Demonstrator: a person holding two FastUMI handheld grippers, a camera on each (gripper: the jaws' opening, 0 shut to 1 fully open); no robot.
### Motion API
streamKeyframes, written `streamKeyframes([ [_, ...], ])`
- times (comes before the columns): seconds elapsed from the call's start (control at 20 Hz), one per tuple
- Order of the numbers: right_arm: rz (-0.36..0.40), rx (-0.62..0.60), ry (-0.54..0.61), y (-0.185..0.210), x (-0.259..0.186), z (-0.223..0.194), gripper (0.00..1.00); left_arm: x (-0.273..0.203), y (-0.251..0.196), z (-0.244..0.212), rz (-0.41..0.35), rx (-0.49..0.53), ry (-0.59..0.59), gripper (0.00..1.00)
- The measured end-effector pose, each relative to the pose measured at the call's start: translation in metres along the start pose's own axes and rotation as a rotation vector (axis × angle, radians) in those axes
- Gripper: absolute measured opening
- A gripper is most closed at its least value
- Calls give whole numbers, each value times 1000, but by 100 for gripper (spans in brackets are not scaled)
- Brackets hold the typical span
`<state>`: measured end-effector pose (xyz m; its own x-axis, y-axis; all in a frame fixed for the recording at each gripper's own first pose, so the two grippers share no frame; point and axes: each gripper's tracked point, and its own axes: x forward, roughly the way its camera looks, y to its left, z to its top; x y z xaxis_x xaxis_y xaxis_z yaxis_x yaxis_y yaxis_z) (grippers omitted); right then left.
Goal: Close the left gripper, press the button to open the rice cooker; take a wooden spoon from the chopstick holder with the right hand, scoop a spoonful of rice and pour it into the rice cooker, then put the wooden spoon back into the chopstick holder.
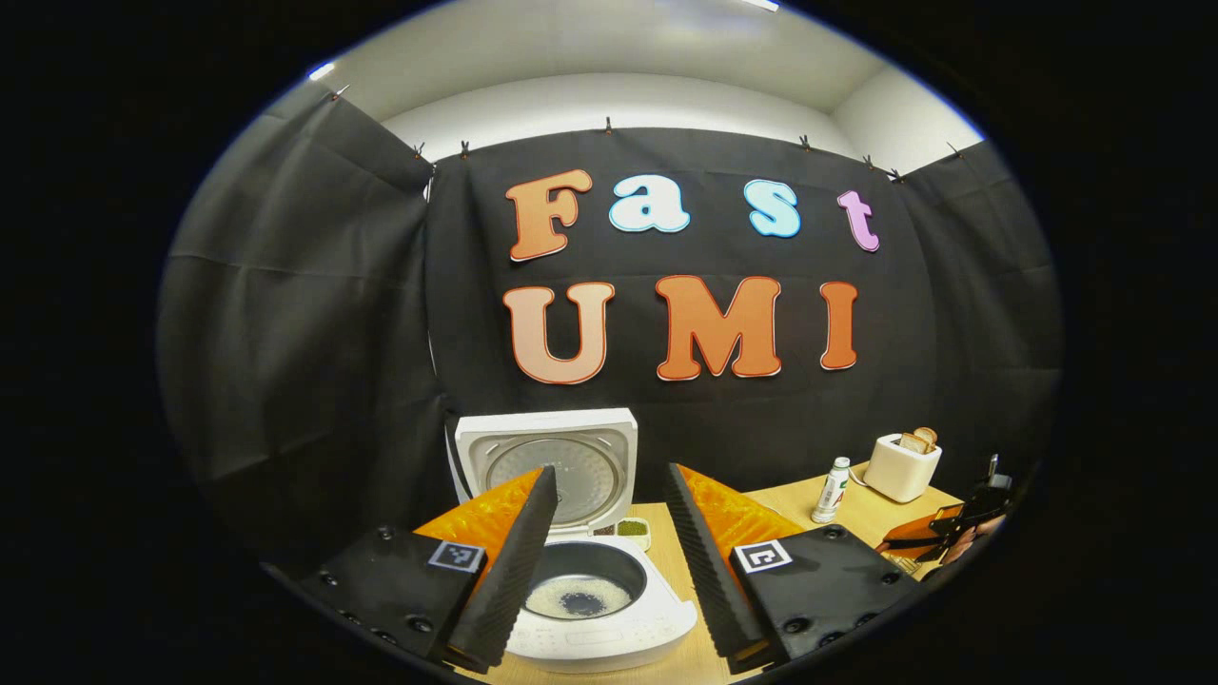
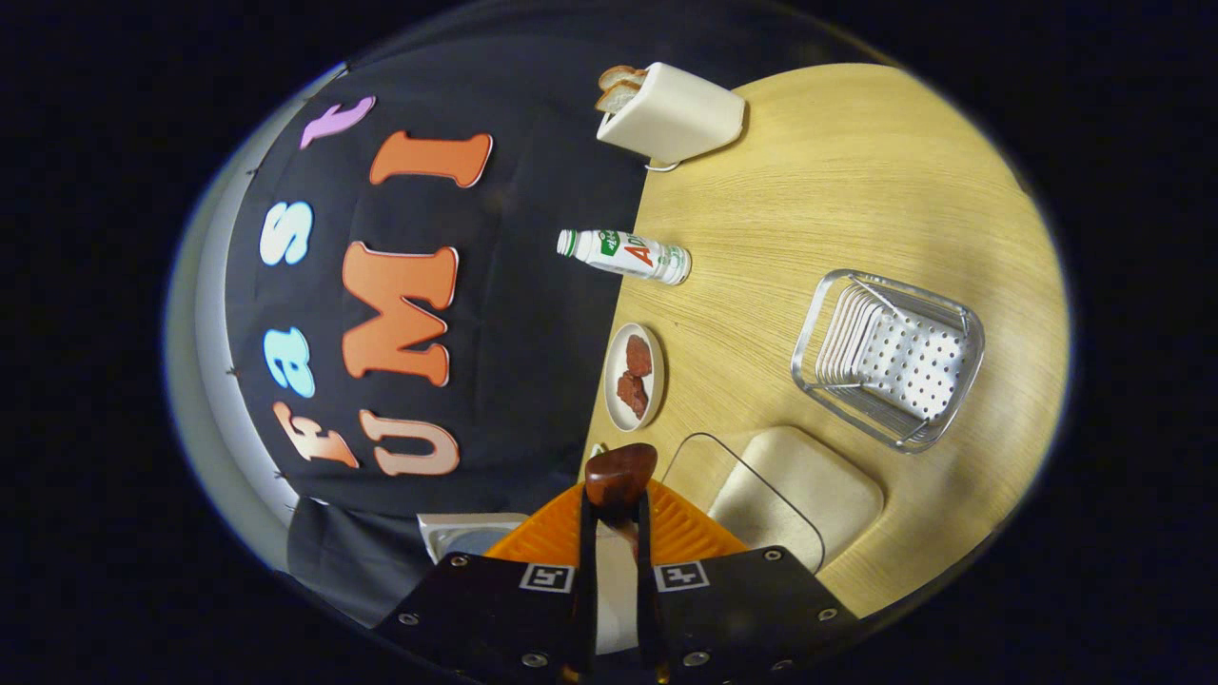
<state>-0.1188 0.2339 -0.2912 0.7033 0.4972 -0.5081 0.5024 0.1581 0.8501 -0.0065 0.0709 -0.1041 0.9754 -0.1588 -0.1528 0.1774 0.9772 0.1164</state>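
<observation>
My left gripper (image 1: 609,552) is spread above the open cooker (image 1: 585,580), rice (image 1: 580,599) in its pot. My right gripper (image 2: 617,514) pinches the spoon (image 2: 619,476) over the table (image 2: 856,190).

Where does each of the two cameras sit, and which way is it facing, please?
Left gripper view: rides the left gripper, level, facing the open rice cooker and cloth wall; jaws apart.
Right gripper view: rides the right gripper, rolled sideways, facing the table; jaws clamp the wooden spoon.
Shared: toaster, bottle, table.
</observation>
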Motion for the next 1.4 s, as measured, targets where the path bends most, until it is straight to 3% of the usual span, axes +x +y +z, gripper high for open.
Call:
streamKeyframes([
  [0.35, 130, 161, 19, 46, -9, 11, 16, 3, -3, 3, 11, -3, -11, 80],
  [0.75, 270, 238, 78, 122, 1, -6, 16, -1, 17, 1, 57, -10, -19, 80],
  [1.4, 266, 104, 305, 197, 79, -146, 16, -32, 112, -12, 229, -5, -31, 80],
])
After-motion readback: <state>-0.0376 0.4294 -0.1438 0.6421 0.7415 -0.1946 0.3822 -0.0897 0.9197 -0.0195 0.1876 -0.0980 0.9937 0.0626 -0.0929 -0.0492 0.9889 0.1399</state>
